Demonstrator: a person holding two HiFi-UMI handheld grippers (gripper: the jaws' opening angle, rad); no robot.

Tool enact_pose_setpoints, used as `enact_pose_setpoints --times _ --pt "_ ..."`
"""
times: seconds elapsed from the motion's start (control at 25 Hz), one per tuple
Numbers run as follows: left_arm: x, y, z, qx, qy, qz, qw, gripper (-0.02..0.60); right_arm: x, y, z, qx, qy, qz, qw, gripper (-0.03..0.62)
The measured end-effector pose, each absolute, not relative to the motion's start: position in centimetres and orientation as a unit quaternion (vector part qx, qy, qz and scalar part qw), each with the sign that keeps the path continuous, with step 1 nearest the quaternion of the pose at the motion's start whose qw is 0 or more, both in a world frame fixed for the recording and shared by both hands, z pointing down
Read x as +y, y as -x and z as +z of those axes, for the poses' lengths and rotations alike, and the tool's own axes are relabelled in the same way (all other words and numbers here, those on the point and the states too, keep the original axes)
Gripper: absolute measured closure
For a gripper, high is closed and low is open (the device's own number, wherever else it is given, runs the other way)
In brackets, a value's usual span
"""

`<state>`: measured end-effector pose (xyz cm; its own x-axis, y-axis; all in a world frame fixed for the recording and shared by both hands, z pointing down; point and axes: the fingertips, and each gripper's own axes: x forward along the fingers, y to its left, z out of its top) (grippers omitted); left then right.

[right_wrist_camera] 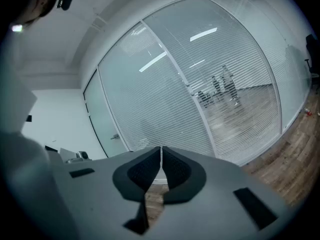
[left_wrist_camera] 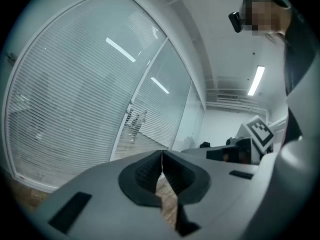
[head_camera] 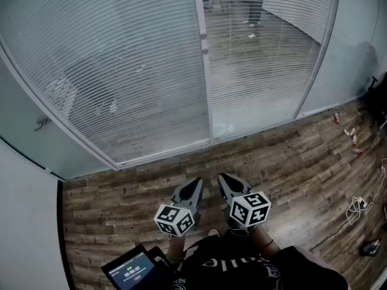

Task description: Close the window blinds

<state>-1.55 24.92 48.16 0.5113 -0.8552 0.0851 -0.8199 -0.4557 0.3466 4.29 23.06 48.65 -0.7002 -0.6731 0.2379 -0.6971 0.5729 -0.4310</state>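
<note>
Both grippers were held low and near the body, well apart from the window. The left gripper [head_camera: 195, 186] had its fingers pressed together on nothing; the right gripper [head_camera: 225, 180] was the same, tips meeting and empty. Both pointed roughly toward the glass wall across the wooden floor [head_camera: 290, 162].

The blinds sat behind the glass at the far side. The left blind panel [head_camera: 121, 71] looked mostly shut and milky. The right blind panel [head_camera: 266, 59] had its slats angled open, with the room beyond showing through. Two small knobs [head_camera: 204, 37] sat on the frame post between the panels, probably the tilt control; I couldn't tell for sure.

Progress judgement: barely begun. Nothing had been touched, the right panel needed closing, and the reach to the knobs was not yet made.
</note>
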Motion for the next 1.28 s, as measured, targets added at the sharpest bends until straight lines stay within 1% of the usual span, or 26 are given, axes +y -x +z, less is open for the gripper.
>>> enact_pose_setpoints --times 0.44,0.88,1.08,1.28 --pt "18.7 2.3 50.1 -0.498 -0.845 -0.051 0.189 0.577 16.3 -3.9 49.9 -0.886 -0.383 0.261 0.023 0.568" --pt "2.6 2.6 48.8 -0.537 -0.821 -0.068 0.182 0.577 -0.2 -3.0 47.8 -0.913 -0.336 0.230 0.030 0.568" --pt "-4.7 0.6 47.4 -0.543 -0.821 -0.054 0.165 0.577 -7.2 -4.0 46.6 -0.923 -0.319 0.211 0.032 0.568" --pt "-8.8 0.4 47.1 -0.552 -0.818 -0.039 0.156 0.577 -12.6 -3.6 46.1 -0.929 -0.310 0.198 0.029 0.569"
